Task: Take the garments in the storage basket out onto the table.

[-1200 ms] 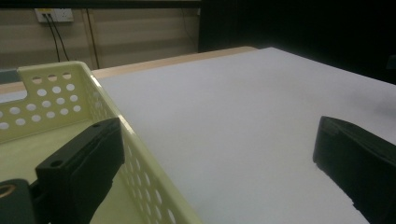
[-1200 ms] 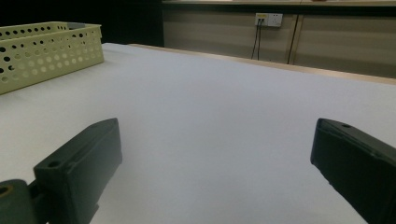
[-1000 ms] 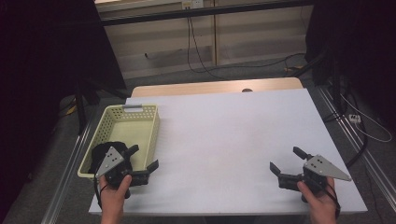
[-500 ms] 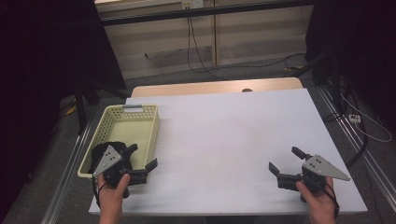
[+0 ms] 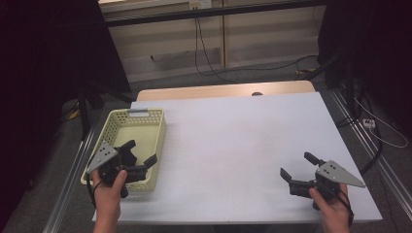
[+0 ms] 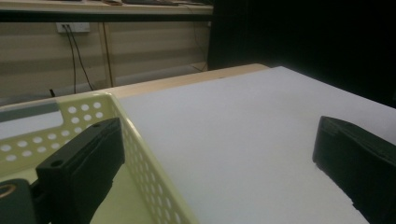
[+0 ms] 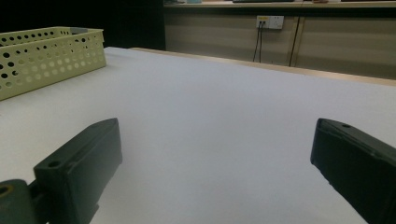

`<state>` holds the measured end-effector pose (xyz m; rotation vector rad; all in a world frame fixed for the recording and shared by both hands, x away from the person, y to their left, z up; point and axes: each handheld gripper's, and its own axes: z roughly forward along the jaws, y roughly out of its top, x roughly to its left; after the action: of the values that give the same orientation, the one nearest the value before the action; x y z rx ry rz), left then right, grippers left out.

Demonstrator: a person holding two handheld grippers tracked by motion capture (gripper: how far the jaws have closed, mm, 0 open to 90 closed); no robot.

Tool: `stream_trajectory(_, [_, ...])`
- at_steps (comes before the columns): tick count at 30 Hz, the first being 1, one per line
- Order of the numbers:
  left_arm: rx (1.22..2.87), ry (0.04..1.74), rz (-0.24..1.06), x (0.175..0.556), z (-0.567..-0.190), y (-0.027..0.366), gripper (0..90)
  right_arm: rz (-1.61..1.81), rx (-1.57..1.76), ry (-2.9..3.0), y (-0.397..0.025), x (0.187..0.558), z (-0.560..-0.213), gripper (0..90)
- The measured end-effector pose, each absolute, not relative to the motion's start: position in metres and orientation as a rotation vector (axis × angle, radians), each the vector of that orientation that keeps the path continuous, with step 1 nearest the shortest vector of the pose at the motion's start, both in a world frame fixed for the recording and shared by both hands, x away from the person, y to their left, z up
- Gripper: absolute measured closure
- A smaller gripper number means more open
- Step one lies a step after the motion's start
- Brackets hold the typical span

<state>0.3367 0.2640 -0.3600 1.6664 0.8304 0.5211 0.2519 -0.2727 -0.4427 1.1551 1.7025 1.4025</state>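
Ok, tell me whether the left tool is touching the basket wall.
Cannot tell. The left gripper view has the left tool open astride the basket wall, one jaw inside it, but no clear gap or contact shows.

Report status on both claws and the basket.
Left claw open, straddling the yellow basket near wall, one jaw inside. Right claw open, low over the white table, holding nothing. Nothing in the way.

we hold our left gripper [image 5: 141,156] low at the near left, left hand [image 5: 108,188] wrapped round its grip, forearm rising from the bottom edge. its jaws stand wide apart, pointing forward and to the right. our right gripper [image 5: 299,166] sits at the near right in our right hand [image 5: 330,204], jaws spread wide too, aimed forward-left.
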Motion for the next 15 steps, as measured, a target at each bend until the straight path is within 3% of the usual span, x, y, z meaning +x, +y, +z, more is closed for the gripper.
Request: stream_trajectory(15, [1.700,0.959,0.567,0.383,-0.354,0.295,2.8,1.406,1.150,1.702,-0.274,0.252,-0.443,1.4])
